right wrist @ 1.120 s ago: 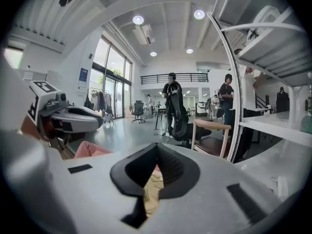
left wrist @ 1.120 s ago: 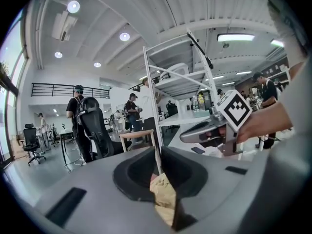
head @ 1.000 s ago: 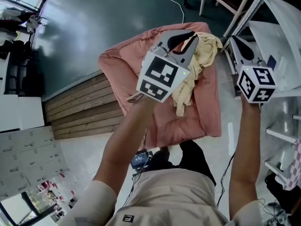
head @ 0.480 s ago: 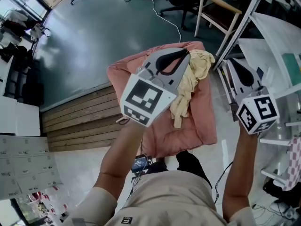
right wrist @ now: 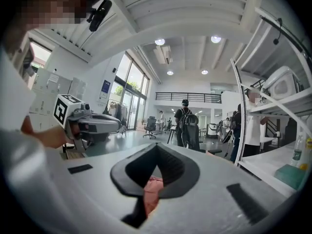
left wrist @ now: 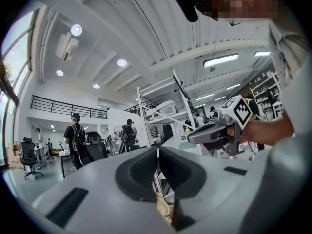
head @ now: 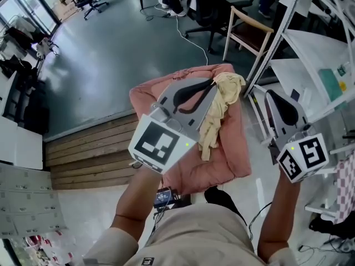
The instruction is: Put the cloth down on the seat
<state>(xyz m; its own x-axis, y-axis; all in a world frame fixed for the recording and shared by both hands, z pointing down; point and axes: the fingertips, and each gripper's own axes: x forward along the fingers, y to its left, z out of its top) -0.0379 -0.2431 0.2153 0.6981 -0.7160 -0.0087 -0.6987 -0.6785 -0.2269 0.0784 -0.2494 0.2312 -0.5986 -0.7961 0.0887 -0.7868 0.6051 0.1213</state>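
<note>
Floor: the grey-green floor (head: 111,54) spreads away past the far and left sides of the pink cushion (head: 222,165).
Pink cushion: it is the biggest soft thing, lying below both my grippers. I take it for the seat, though a wooden chair (head: 249,35) stands beyond its far right corner.
Wooden boards: the wooden boards (head: 89,154) lie just left of the cushion.
Rack: a white rack (head: 327,54) stands to the cushion's right.
Left gripper: my left gripper (head: 211,85) is over the cushion's middle, with its fingers pressed together and pinching the top of the cloth (head: 213,121).
Right gripper: my right gripper (head: 270,96) is off the cushion's right edge, by the rack, fingers pressed together. A bit of pink shows in the gap behind the tips; I cannot tell whether it is pinched or just the cushion seen below.
Cloth: it is cream and crumpled, dangling from my left fingers over the cushion's right half, and seems clear of it.
Done: the cloth is gripped and held above the cushion.
Left to do: lower it, lay it on the cushion, and spread my fingers to let go.
Writing: I can read none. The marker cubes (head: 160,146) carry only black-and-white squares, and the badge on my shirt (head: 150,257) is too small to read.
</note>
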